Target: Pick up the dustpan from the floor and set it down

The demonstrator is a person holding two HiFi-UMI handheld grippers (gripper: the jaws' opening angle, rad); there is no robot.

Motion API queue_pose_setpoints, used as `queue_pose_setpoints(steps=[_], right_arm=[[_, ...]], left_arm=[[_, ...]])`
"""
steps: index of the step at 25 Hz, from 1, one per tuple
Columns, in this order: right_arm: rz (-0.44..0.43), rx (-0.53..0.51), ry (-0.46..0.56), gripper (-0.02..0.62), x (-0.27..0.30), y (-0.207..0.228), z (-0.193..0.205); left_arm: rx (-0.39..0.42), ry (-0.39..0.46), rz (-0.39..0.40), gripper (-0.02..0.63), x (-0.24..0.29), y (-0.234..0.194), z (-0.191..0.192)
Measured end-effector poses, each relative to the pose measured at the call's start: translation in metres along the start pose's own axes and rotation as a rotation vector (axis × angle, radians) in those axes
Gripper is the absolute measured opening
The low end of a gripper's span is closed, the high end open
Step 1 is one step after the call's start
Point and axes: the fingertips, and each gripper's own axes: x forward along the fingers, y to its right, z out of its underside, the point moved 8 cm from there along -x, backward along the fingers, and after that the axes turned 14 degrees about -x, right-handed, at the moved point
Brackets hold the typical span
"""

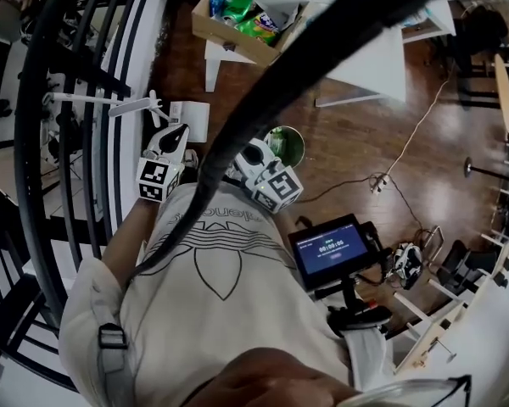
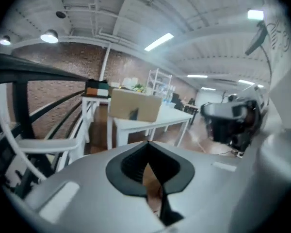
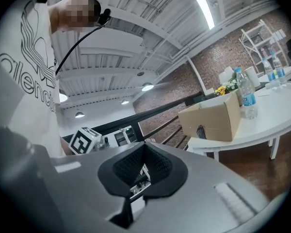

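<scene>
Closest to us, against the white T-shirt with the black line print [image 1: 212,261], we hold both tools up at chest height, side by side. The left gripper [image 2: 146,147] has its black ribbed fingers [image 2: 131,166] pressed together on nothing. The right gripper [image 3: 144,147] has its fingers [image 3: 128,169] pressed together on nothing too, with only the other tool's marker cube showing past them. Carried this high and level, they look parked rather than reaching, so we judge that no grasp is under way. A small dark screen on a stand [image 1: 329,248] sits by our right side, angled to be read. Beyond, on the brown wooden floor [image 1: 356,142], stand a round green bin [image 1: 287,145] and a flat white piece [image 1: 192,119] just past the left tool. That piece may be the dustpan, but we cannot tell, and neither tool holds it. Farther off, an open cardboard box of snack packets [image 1: 237,36] rests on a white surface [image 1: 373,58].
</scene>
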Motion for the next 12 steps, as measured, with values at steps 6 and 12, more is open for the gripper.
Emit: queue_pose_setpoints(steps=[6, 12], right_arm=[[0.053, -0.031, 0.006, 0.0, 0.001, 0.005, -0.006], [0.046, -0.071, 0.012, 0.001, 0.011, 0.006, -0.009]], left_arm=[[-0.03, 0.122, 0.122, 0.02, 0.001, 0.049, -0.032], [0.02, 0.171, 0.107, 0.02, 0.001, 0.045, -0.047]])
